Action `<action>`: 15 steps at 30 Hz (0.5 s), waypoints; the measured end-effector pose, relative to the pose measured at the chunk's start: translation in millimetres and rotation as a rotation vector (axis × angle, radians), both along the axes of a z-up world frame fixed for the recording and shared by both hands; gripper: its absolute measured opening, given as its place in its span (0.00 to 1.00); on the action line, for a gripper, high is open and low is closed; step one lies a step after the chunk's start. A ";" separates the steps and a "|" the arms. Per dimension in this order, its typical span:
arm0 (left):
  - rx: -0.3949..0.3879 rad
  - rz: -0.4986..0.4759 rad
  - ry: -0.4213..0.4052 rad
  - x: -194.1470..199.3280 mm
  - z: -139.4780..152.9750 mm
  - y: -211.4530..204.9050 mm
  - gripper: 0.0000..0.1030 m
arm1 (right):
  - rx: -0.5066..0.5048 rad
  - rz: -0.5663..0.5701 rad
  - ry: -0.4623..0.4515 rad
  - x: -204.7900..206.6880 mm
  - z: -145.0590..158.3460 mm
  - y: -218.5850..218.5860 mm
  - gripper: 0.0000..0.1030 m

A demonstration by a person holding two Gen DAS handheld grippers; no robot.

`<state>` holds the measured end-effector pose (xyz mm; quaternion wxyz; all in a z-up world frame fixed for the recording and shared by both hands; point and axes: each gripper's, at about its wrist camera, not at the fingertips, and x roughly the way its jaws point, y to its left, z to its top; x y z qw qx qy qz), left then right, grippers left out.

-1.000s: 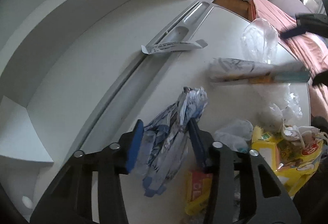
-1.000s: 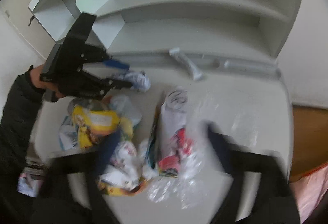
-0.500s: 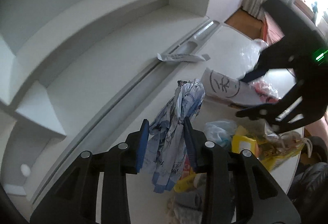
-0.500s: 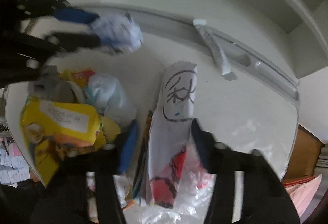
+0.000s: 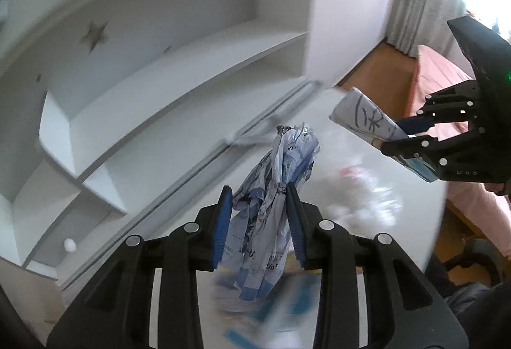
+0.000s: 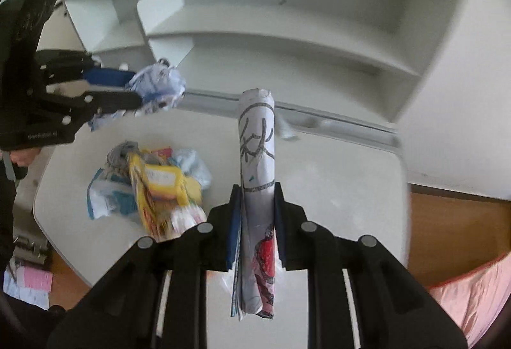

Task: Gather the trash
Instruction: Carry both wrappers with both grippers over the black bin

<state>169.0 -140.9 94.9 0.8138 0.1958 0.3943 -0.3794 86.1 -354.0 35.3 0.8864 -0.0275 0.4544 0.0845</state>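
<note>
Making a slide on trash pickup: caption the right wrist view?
Right hand-held gripper closing on a rolled paper above the table; left hand-held gripper holds a crumpled wrapper.

Wrist fisheyes angled down, close, sharing white desk [image 5: 335, 112]

Left gripper [image 5: 259, 221] and right gripper [image 6: 257, 215] aloft, pointing downward, right jaws closing.

A white desk [image 6: 335, 176] below star-marked shelves [image 6: 287, 29], a pink bedspread [image 6: 472, 294] nearby.
</note>
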 end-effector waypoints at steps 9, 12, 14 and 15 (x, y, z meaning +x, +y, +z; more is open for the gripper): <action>-0.046 -0.272 -0.027 -144.6 9.4 -133.1 0.32 | -0.034 -0.284 -0.134 -171.1 -1.2 -123.9 0.19; -0.062 -0.375 0.011 -189.9 -6.6 -188.4 0.32 | -0.018 -0.402 -0.130 -225.6 -23.7 -171.0 0.19; -0.071 -0.443 0.060 -221.3 -24.5 -229.5 0.32 | -0.002 -0.499 -0.114 -265.2 -48.7 -204.2 0.19; -0.070 -0.469 0.074 -233.7 -34.0 -246.9 0.32 | 0.018 -0.550 -0.101 -285.3 -62.1 -222.3 0.19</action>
